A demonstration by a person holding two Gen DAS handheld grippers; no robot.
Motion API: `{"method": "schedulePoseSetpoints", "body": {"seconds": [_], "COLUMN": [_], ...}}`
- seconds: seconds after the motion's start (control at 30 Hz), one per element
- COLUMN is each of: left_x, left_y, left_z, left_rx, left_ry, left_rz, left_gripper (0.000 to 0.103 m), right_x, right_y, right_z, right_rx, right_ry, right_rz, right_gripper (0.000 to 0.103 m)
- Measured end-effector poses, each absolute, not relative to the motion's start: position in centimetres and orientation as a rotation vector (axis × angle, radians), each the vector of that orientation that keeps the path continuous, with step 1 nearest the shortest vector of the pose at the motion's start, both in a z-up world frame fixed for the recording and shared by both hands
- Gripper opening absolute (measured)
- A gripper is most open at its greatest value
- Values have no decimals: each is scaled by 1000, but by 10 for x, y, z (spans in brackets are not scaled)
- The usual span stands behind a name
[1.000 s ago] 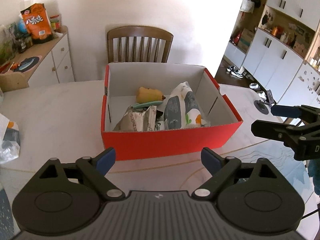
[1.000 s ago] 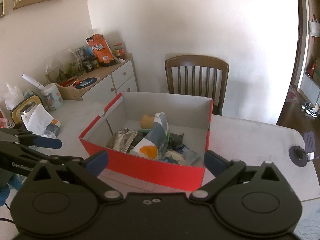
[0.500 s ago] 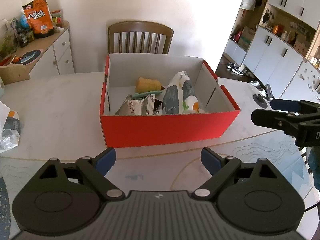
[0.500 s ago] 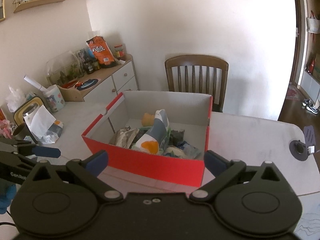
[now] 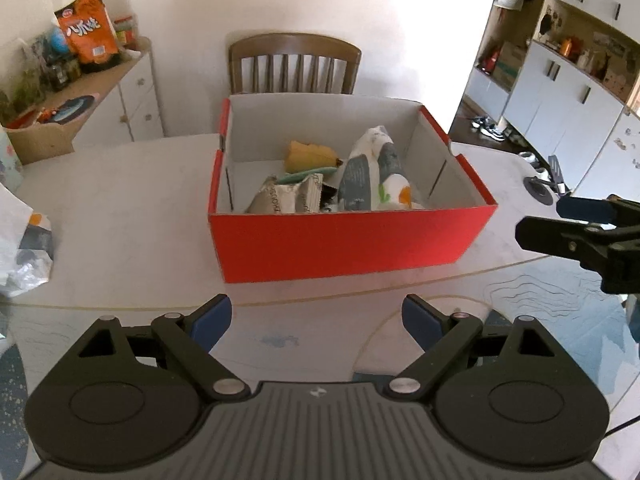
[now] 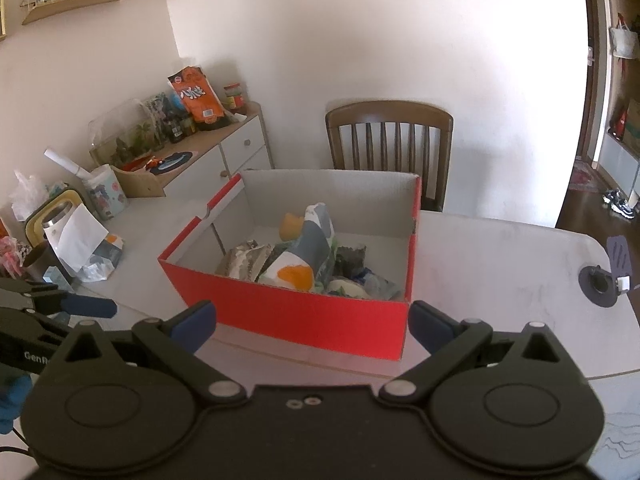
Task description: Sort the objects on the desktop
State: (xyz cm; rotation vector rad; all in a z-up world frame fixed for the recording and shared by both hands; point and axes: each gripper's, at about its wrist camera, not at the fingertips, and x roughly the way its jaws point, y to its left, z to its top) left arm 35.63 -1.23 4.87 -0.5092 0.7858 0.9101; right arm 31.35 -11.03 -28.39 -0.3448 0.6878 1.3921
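Red cardboard box (image 5: 344,240), frame centre: snack packets (image 5: 372,176) inside.
Left gripper (image 5: 316,320) and right gripper (image 6: 312,322) apart, empty; worktop (image 5: 120,216) nearly cleared.

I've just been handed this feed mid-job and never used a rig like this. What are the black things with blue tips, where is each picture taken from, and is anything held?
There are two handheld grippers, each with a camera looking forward along its blue-tipped fingers. The left gripper fills one view's lower edge; the right gripper fills the other's. Both are open and hold nothing. Each also shows in the other's view, at the side. On the pale table stands a red box with snack packets inside, and a wooden chair stands behind it.
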Motion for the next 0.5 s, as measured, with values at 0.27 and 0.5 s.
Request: {"method": "schedulePoseSetpoints", "body": {"seconds": [0.27, 0.5], "left_x": [357, 358], "left_y": [-11, -12], "left_z": [49, 48], "left_rx": [-506, -504], "left_ry": [788, 799], "left_rz": [907, 903], "left_gripper": [92, 92], "right_x": [317, 319], "right_y": [-114, -117], "right_z": [-289, -293], "right_rx": [-335, -334], "right_ry": [699, 704], "right_rz": [1375, 1353], "right_gripper": [102, 102]}}
